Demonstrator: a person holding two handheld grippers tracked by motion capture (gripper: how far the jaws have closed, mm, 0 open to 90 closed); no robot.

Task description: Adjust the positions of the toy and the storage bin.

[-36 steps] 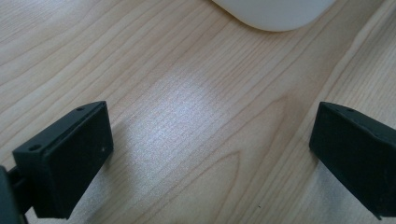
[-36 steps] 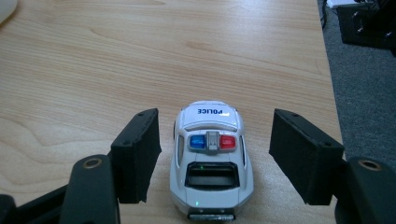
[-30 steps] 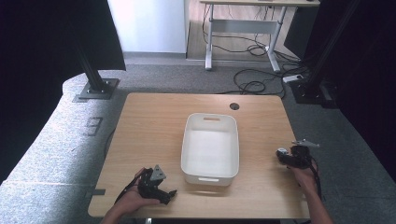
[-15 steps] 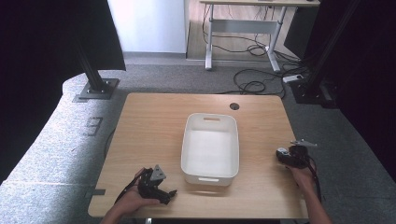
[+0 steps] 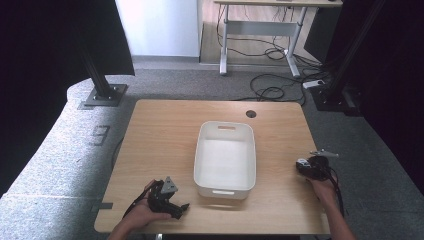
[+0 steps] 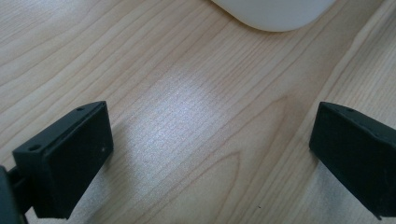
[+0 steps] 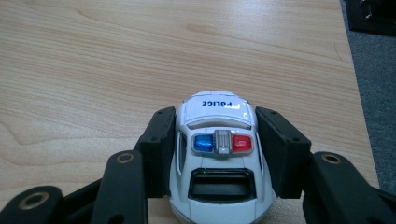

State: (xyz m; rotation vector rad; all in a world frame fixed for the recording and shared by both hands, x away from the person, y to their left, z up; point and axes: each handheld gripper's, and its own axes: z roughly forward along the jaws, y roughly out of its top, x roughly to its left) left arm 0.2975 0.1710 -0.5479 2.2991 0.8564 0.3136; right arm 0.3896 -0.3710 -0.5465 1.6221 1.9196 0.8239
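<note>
Police car [image 7: 219, 158], glossy white rounded toy, right gripper [image 7: 219, 154] fingers just closed on its sides

Bin [image 5: 225, 160] mid-table [image 5: 165, 130], toy police car [image 7: 218, 154] right of it, near edge

I've got the right gripper [image 7: 217, 158] down at the wooden table [image 7: 93, 70], its two black jaws having just been closing, and they now sit against both sides of a white toy police car [image 7: 218, 163]. The car stands on its wheels between them, POLICE printed on the end pointing away from me, blue and red roof lights facing up. Grey floor [image 7: 373, 84] runs past the table's edge on the right.
</note>
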